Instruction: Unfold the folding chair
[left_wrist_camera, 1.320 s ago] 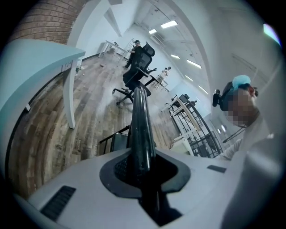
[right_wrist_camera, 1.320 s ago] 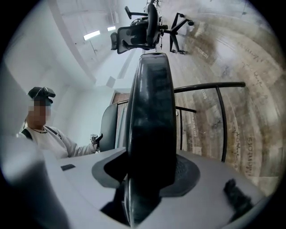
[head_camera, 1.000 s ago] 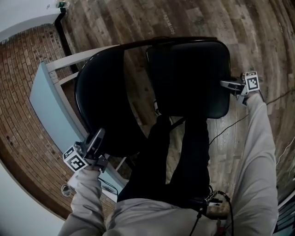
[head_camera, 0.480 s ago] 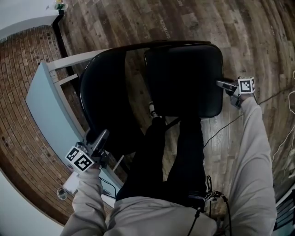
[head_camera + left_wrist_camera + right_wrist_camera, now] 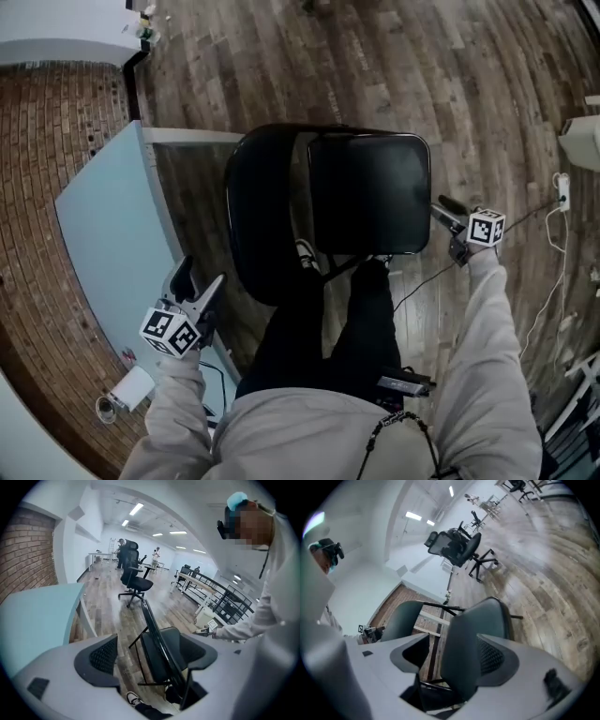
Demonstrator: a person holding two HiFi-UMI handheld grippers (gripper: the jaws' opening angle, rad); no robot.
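The black padded metal folding chair (image 5: 370, 192) stood open unaided, so left gripper (image 5: 199, 279) at eight o'clock and right gripper (image 5: 443, 210) at three had just sprung wide, both empty

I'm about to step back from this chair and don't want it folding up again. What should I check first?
1. Black folding chair seat swung down, apart from backrest: ok.
2. Left gripper jaws have just been opening, gripping nothing: ok.
3. Right gripper jaws likewise, off the seat edge: ok.
4. Chair feet flat on wooden floor: cannot tell.
5. Gap to light blue table: ok.
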